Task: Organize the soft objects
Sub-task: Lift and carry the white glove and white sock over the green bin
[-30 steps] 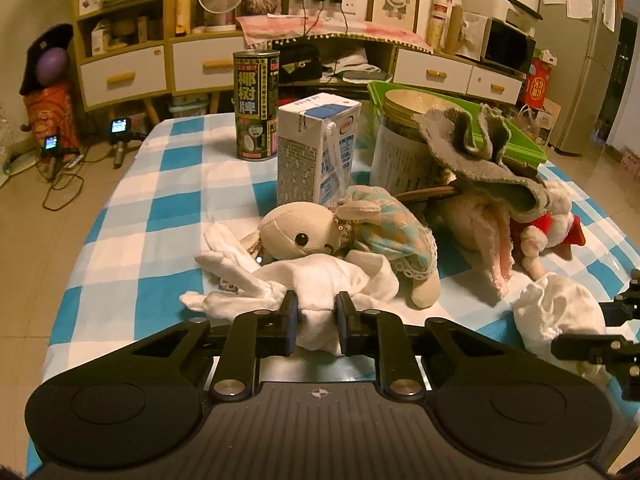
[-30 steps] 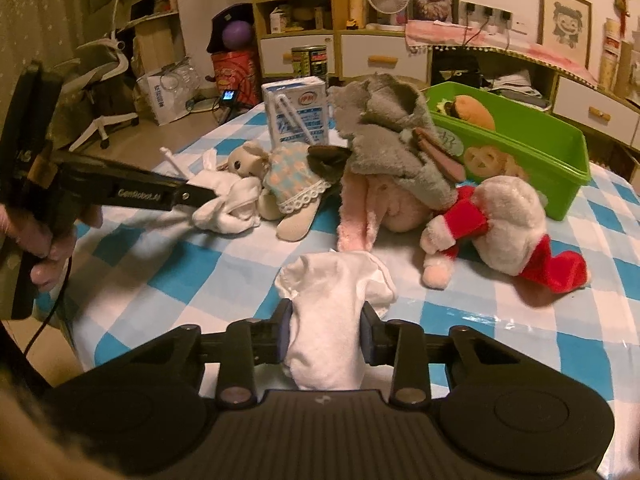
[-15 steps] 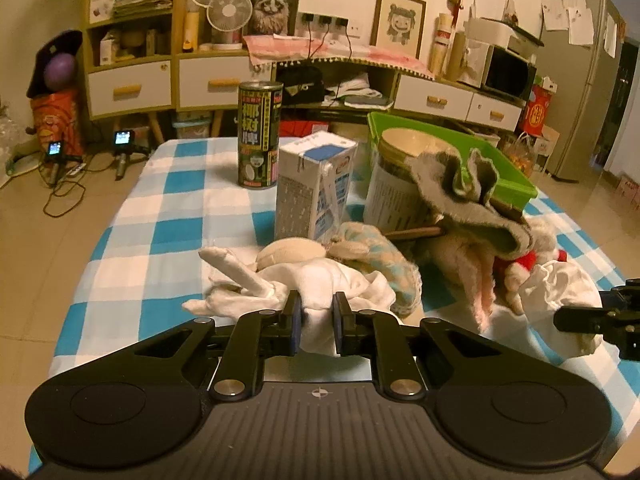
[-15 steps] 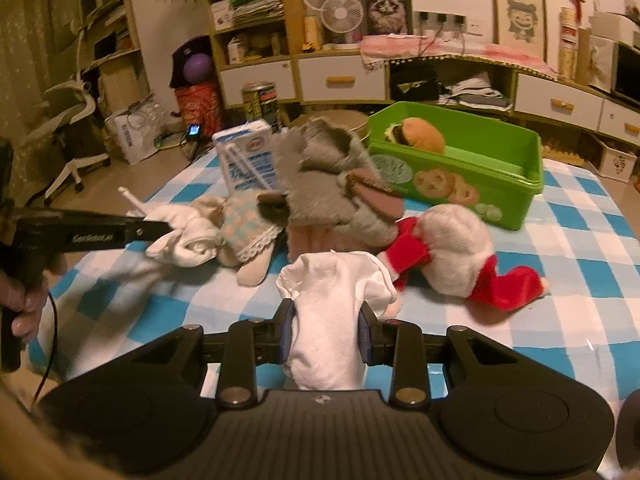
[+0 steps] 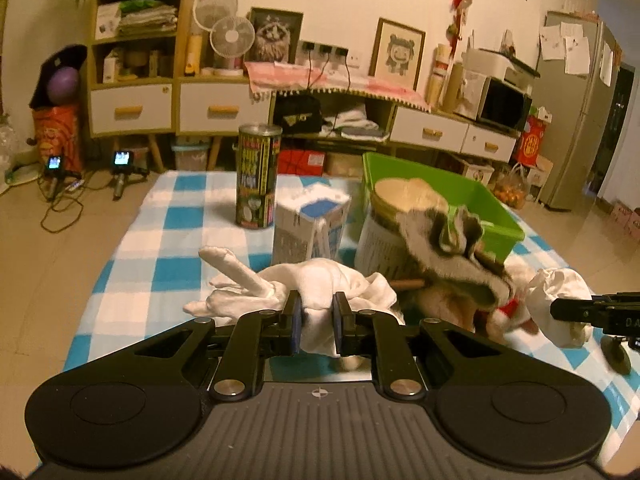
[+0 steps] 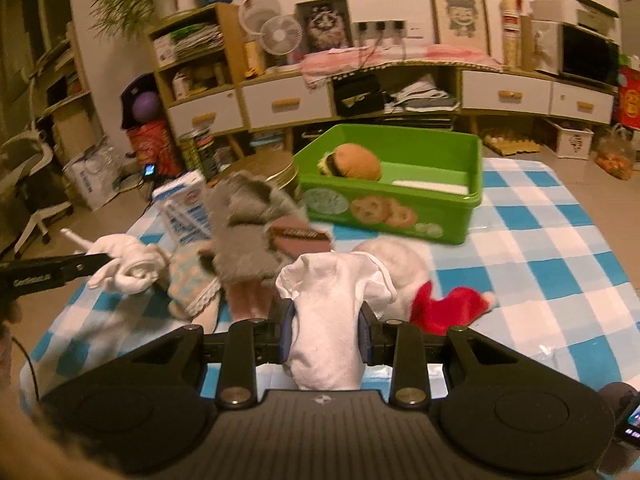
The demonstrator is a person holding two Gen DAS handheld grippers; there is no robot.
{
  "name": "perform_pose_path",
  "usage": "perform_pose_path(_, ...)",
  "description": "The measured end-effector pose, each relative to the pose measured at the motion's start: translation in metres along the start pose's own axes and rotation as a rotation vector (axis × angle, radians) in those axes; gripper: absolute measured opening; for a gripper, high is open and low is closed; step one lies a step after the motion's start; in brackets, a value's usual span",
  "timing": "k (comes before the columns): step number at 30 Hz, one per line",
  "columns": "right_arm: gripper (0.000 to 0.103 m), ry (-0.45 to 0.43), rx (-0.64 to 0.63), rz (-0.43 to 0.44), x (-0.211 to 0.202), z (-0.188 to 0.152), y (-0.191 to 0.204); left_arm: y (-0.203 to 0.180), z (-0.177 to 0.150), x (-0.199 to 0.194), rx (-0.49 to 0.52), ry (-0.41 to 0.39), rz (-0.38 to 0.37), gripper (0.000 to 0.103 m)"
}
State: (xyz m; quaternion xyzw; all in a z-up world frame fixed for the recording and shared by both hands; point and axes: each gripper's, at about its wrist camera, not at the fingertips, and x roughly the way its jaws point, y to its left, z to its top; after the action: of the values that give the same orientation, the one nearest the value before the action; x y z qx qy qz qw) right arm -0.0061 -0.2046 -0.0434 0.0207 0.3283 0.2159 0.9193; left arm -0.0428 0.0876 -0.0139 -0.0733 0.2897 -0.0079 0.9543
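Observation:
My left gripper (image 5: 316, 322) is shut on a white glove (image 5: 280, 292) and holds it above the table; that glove also shows in the right wrist view (image 6: 128, 268). My right gripper (image 6: 324, 330) is shut on a white sock (image 6: 328, 320), lifted clear of the cloth; the sock also shows in the left wrist view (image 5: 560, 300). A grey plush (image 6: 248, 236), a doll in a checked dress (image 6: 188, 280) and a Santa plush (image 6: 440, 304) lie between them. A green bin (image 6: 400, 200) holds a burger plush (image 6: 352, 162).
A milk carton (image 5: 308, 228), a tall can (image 5: 256, 176) and a lidded jar (image 5: 396, 216) stand on the blue-checked tablecloth (image 5: 160, 232). Cabinets and a fridge line the back wall. The table drops off at the left edge.
Both grippers have risen with their cloth items, the glove and sock lifting off the table. The doll under the glove is now mostly hidden in the left view.

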Motion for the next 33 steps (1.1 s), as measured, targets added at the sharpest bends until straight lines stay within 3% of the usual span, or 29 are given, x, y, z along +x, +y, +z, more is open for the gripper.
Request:
perform_pose_path(15, 0.001, -0.011, 0.127, -0.075, 0.002, 0.037, -0.023, -0.008, 0.031, 0.002, -0.027, -0.045, -0.022, 0.013)
perform_pose_path(33, 0.001, -0.047, 0.242, -0.087, 0.011, 0.081, -0.053, -0.051, 0.078, 0.027, -0.008, -0.099, -0.090, 0.013)
